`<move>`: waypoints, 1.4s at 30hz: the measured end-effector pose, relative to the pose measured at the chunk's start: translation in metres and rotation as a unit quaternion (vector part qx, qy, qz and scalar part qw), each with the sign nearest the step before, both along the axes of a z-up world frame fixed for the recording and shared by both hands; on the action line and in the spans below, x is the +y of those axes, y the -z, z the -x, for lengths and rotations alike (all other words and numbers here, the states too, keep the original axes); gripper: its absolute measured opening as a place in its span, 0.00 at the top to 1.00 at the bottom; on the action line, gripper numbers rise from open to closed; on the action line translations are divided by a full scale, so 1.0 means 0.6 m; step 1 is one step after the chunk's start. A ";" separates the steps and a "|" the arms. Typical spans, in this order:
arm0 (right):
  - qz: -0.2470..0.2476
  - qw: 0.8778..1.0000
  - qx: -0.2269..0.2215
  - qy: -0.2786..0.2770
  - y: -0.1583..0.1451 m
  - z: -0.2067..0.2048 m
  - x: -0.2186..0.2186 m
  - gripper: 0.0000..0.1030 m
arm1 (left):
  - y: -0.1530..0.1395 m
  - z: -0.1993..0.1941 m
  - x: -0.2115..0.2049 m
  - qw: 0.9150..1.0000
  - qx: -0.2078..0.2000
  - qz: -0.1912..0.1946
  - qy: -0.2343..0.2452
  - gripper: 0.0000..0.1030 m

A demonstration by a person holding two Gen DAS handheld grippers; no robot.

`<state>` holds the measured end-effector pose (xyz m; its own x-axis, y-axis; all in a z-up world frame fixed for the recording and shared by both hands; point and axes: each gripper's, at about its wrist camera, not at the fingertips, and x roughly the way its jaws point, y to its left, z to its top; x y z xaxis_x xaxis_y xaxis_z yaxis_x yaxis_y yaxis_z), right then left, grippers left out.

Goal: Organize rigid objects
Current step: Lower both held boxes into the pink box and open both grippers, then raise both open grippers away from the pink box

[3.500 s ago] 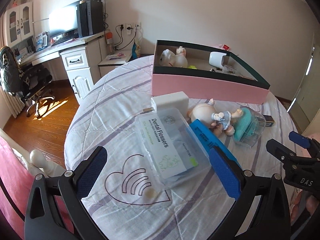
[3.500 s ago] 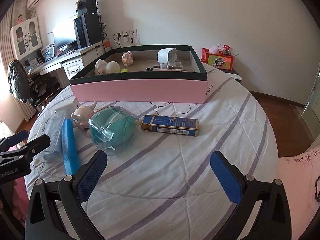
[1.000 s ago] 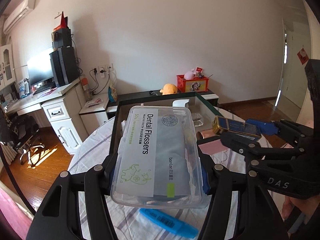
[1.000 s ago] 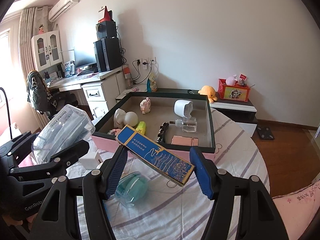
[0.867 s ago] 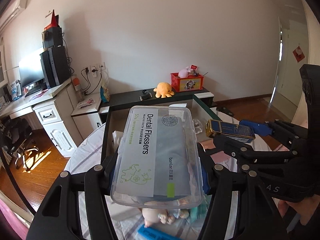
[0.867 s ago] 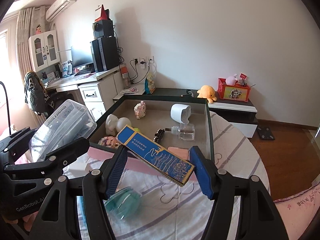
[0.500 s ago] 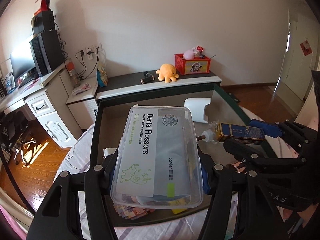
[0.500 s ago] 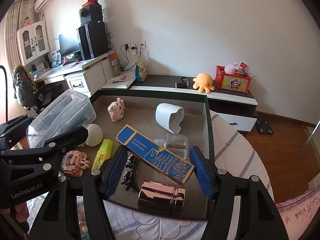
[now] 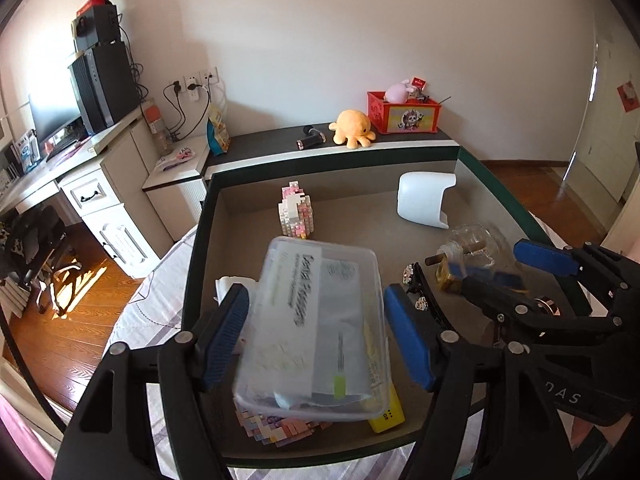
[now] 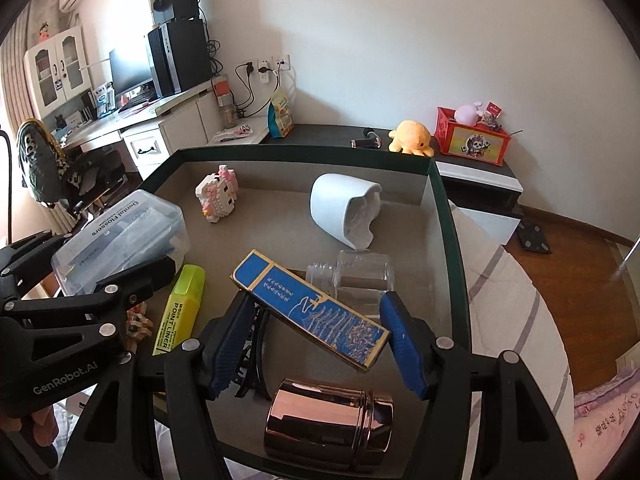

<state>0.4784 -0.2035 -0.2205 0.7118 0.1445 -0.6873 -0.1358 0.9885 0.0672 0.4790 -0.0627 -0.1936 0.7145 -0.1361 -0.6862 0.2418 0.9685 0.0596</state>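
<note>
Our left gripper [image 9: 316, 336] has its blue fingers [image 9: 224, 334] parted wider than the clear plastic box of dental flossers [image 9: 316, 328]; the box sits blurred between them, touching neither pad that we can see, so it looks released and dropping. Our right gripper [image 10: 318, 338] also has its fingers [image 10: 402, 344] spread, with the long blue carton [image 10: 310, 310] lying slantwise across the gap; whether a pad touches its ends is hard to tell, but we judge it let go too. Both things hang over the open storage box [image 10: 444, 216], whose floor already holds a white cup [image 10: 340, 208] on its side, a block figure [image 10: 218, 194], a yellow highlighter [image 10: 180, 308], a clear glass bottle [image 10: 360, 276] and a shiny metal tin [image 10: 328, 424]. The flosser box lies straight ahead of the left fingers, its long axis along them, above the near left part of the floor. The carton's long axis runs crosswise to the right fingers, over the near right part. Both grippers tilt downward into the storage box, side by side, the left one just beside the right. Next, we judge, each should lift clear without knocking the rim.
</note>
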 end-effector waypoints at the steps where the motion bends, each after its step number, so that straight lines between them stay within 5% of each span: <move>1: -0.002 1.000 -0.005 0.005 -0.004 0.006 -0.002 0.35 | -0.003 0.005 0.003 1.000 -0.004 0.004 -0.002 0.21; 5: -0.004 1.000 -0.012 0.025 -0.023 0.025 -0.006 0.20 | -0.029 0.044 0.026 0.999 -0.022 0.028 -0.006 0.06; 8: -0.017 0.999 -0.027 0.022 -0.046 0.060 -0.005 0.20 | -0.054 0.096 0.036 0.998 -0.056 0.027 -0.010 0.01; 17: -0.030 0.994 -0.106 0.029 -0.128 0.232 0.018 0.16 | -0.129 0.282 0.071 0.988 -0.146 0.044 -0.026 0.00; 22: -0.012 0.988 -0.144 0.053 -0.154 0.325 0.023 0.00 | -0.153 0.376 0.092 0.982 -0.178 0.049 -0.049 0.00; 32: -0.021 0.981 -0.188 0.043 -0.187 0.468 0.035 0.00 | -0.181 0.524 0.107 0.971 -0.224 0.029 -0.079 0.00; 42: -0.023 0.977 -0.212 0.032 -0.209 0.553 0.046 0.00 | -0.203 0.593 0.117 0.965 -0.247 0.033 -0.081 0.00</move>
<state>0.1466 -0.1761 -0.0949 0.9393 0.1147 -0.3232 -0.0995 0.9930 0.0633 0.1234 0.0073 -0.0717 0.9676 -0.0264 -0.2511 0.0443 0.9969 0.0657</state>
